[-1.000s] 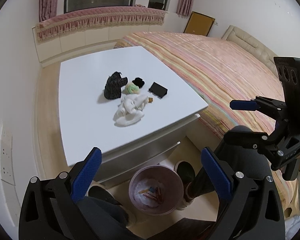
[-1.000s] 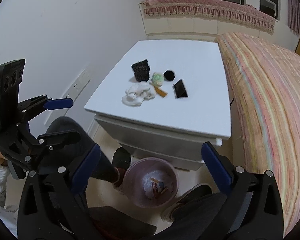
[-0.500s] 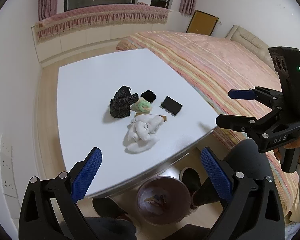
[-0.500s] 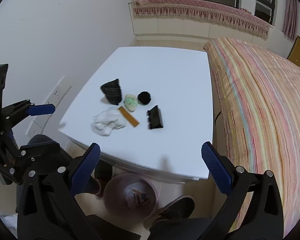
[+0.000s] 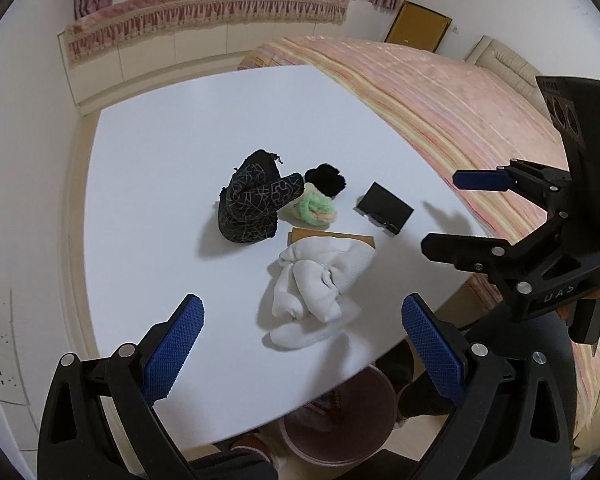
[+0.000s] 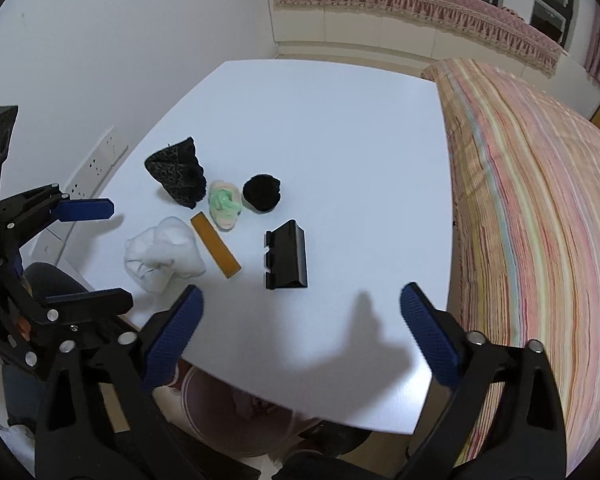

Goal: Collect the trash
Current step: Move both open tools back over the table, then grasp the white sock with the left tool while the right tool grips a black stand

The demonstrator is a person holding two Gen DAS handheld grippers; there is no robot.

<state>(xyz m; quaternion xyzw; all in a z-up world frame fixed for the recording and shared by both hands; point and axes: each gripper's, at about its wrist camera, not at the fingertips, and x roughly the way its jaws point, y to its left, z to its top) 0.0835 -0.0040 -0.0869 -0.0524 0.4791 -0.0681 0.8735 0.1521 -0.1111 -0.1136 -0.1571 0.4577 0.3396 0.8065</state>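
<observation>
So I hover both grippers, left (image 5: 302, 354) and right (image 6: 300, 334), jaws wide and empty, choosing trash: the white cloth (image 5: 320, 280) at twelve o'clock needs a descent.

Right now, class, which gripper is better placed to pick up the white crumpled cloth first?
Left. The white cloth lies directly ahead of the open left gripper. The right gripper, also open, faces bare table, with the cloth off to its left.
</observation>
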